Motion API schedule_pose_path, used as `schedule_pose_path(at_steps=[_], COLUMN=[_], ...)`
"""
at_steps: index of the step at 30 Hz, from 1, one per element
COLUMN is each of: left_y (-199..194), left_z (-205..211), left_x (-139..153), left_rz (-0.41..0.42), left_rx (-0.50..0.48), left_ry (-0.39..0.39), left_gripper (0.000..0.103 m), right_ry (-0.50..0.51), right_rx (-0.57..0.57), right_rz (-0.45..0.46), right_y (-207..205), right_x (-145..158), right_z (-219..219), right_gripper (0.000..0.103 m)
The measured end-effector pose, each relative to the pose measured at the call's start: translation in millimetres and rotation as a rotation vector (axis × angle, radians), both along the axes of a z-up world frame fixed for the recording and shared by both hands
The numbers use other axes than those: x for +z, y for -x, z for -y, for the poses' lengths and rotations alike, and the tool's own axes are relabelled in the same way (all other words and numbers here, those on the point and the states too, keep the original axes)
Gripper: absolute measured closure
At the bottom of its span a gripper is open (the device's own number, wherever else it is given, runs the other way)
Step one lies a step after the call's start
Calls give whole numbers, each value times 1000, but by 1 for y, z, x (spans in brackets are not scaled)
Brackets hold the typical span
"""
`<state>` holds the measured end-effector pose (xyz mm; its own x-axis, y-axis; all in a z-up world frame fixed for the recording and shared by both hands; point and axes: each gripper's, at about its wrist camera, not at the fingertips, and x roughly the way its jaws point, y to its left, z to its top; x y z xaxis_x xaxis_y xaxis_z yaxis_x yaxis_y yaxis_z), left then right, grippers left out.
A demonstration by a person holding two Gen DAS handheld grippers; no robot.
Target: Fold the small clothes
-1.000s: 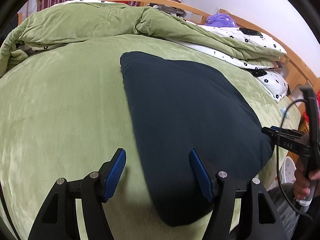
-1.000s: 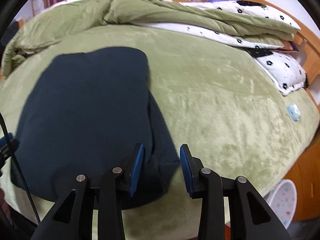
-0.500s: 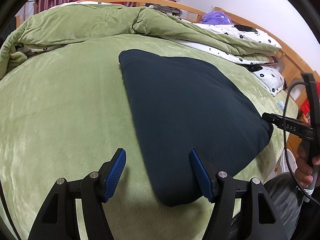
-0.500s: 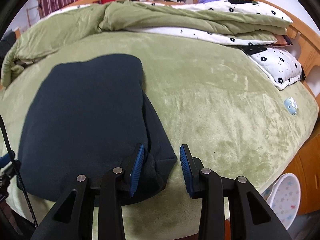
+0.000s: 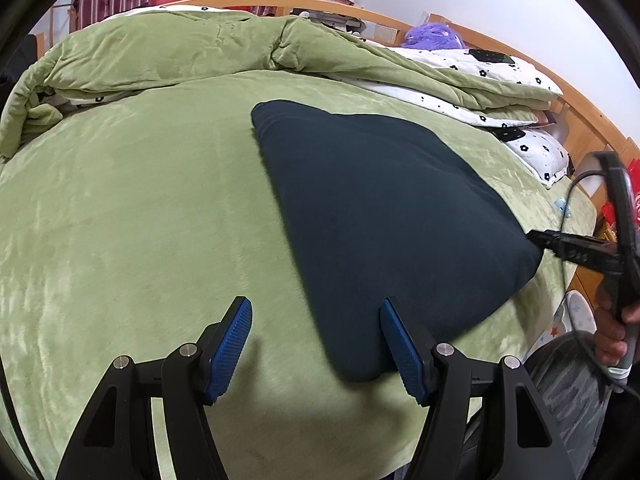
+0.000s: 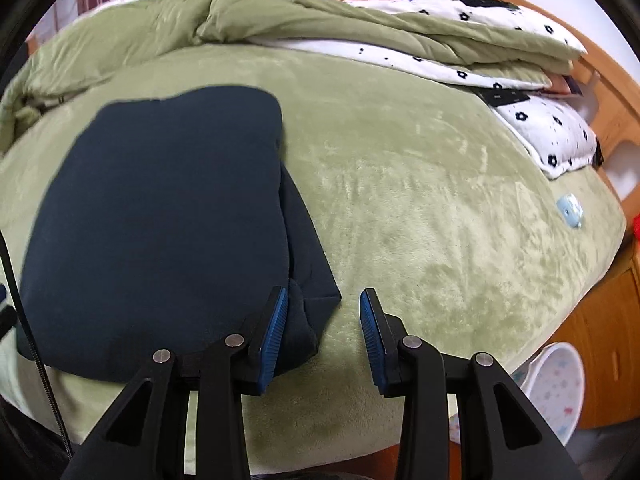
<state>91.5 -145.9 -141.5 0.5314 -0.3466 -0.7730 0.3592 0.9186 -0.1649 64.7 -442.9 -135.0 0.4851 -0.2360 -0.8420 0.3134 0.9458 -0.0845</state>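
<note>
nearest, the left gripper (image 5: pixel 316 344) hangs with jaws spread wide and empty over the near-left corner of the dark garment (image 5: pixel 384 216), one pad at its edge. the right gripper (image 6: pixel 323 330) is also released, its jaws apart at the near-right corner where a lower layer pokes out. the garment lies folded flat on the green blanket (image 5: pixel 132 208) of the bed. it looks soft, light and limp, so it should sag and slide; best pinched through all layers at the near corners. beyond, a rumpled duvet (image 6: pixel 360 20) and the wooden bed frame (image 5: pixel 280 0).
</note>
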Motion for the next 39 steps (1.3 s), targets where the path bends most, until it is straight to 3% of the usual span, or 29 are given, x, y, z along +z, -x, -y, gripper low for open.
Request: schedule_pose_path(at_steps=[7,13,19,21,23,29,39], left_y=[0,14,34,39,46,64,89], left_z=[-9,-1,9,12,13,13,6], left_x=[5,43,87,97,107,123,138], left_rz=[-21,45,128,138,148,162,195], left_rx=[17,10,56,65,72,91,106], left_ry=[16,6,-21,-22,-17,-23,-34], left_gripper=[38,38,33,31,31,27,27], right_ry=[-13,-19,-42,-32,-15,17,4], right_rx=[-12,-17,33,46,62,78,67], right_rz=[64,104,153,172,206,210,221], right_y=[21,32,46,54,64,83,110], right_x=[19,47,84,96,106,113,118], right_z=[2,-9,-28,-33,-37,-41,-45], right_gripper=[66,58,57,47,24,12,11])
